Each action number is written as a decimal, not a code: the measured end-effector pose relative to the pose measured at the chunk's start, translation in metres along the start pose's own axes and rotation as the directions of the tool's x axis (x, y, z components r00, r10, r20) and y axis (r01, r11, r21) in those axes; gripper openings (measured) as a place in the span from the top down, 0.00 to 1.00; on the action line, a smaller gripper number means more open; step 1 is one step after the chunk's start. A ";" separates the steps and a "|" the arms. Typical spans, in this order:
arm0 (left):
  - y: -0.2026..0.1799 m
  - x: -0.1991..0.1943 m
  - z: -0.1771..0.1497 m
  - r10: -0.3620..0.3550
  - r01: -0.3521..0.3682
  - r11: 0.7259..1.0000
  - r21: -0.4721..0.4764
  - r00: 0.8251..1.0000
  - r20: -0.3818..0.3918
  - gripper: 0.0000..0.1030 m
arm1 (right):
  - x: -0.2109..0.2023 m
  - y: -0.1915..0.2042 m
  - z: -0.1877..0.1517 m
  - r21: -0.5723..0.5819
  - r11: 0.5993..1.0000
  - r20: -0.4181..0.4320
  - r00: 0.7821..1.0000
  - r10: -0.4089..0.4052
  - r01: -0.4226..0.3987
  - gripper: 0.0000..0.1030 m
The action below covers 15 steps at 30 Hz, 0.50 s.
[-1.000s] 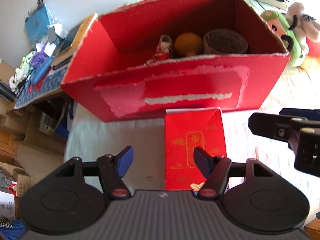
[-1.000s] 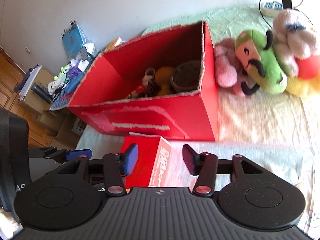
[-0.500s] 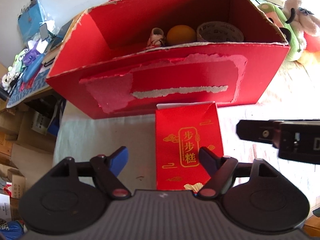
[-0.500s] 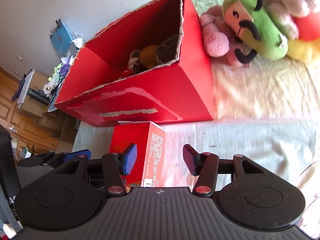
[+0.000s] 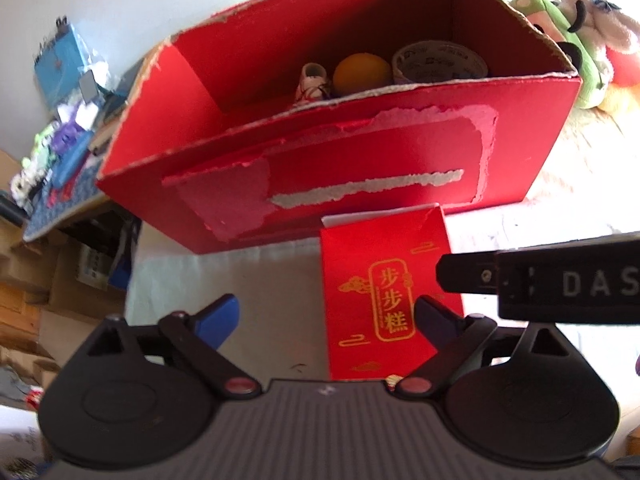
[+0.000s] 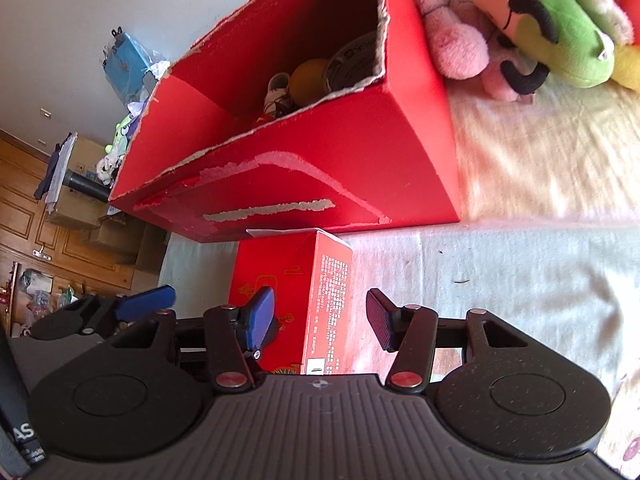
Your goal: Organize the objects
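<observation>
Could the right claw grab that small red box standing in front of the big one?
Probably yes. The right claw is open with the small red box between its fingers, nothing blocking. The left claw is close beside it, though.

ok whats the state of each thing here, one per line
big red carton: open top, front face torn
small red box: upright in front of the carton, not gripped
orange: inside the carton
tape roll: inside the carton
left gripper: open
right gripper: open, fingers either side of the small box
</observation>
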<state>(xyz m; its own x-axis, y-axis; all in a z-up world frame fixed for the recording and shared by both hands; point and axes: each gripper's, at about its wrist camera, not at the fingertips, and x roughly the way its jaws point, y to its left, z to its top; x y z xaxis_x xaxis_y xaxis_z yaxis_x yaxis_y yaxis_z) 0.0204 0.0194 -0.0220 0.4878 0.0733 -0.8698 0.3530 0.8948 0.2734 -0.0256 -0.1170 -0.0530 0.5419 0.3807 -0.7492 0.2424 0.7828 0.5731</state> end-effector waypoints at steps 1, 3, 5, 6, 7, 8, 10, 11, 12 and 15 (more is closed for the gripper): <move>-0.001 -0.001 0.000 0.012 -0.012 1.000 0.014 1.000 0.009 0.08 | 0.001 0.000 0.001 0.001 1.000 -0.003 1.000 0.002 -0.002 0.47; -0.001 0.001 -0.001 0.020 -0.020 0.999 0.033 1.000 0.009 0.08 | 0.003 -0.001 0.003 0.006 1.000 -0.008 1.000 0.004 -0.004 0.47; 0.001 0.005 0.000 0.004 -0.004 1.000 0.021 1.000 0.001 0.03 | 0.005 -0.001 0.005 0.011 1.000 -0.014 1.000 0.008 -0.008 0.47; 0.003 0.006 0.001 -0.006 0.006 1.000 0.014 1.000 0.001 0.03 | 0.006 -0.001 0.006 0.012 1.000 -0.016 1.000 0.007 -0.007 0.47; 0.004 0.007 0.002 -0.015 0.015 1.000 0.010 1.000 -0.004 0.03 | 0.007 -0.001 0.006 0.015 1.000 -0.019 1.000 0.005 -0.005 0.47; 0.005 0.007 0.003 -0.024 0.024 1.000 0.005 1.000 -0.010 0.03 | 0.008 -0.002 0.007 0.017 1.000 -0.022 1.000 0.005 -0.004 0.47; 0.007 0.004 0.003 -0.057 0.057 0.998 0.000 0.998 -0.017 0.04 | 0.009 -0.002 0.008 0.020 1.000 -0.029 1.000 0.006 -0.006 0.47; 0.007 0.002 0.003 -0.076 0.076 0.997 -0.002 0.997 -0.015 0.04 | 0.009 -0.002 0.008 0.020 1.000 -0.030 1.000 0.006 -0.006 0.47; 0.007 0.000 0.002 -0.092 0.092 0.996 -0.001 0.996 -0.015 0.03 | 0.010 -0.002 0.009 0.021 1.000 -0.030 1.000 0.007 -0.006 0.47; 0.001 0.003 0.000 -0.117 0.118 0.993 0.009 0.993 -0.034 0.04 | 0.013 -0.003 0.011 0.027 1.000 -0.039 0.999 0.013 -0.012 0.47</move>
<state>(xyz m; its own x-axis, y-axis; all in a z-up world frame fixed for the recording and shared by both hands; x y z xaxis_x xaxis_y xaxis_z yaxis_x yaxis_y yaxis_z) 0.0225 0.0203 -0.0241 0.4155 -0.0170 -0.9094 0.4149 0.8933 0.1728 -0.0101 -0.1196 -0.0605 0.5134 0.4100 -0.7538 0.2569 0.7647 0.5909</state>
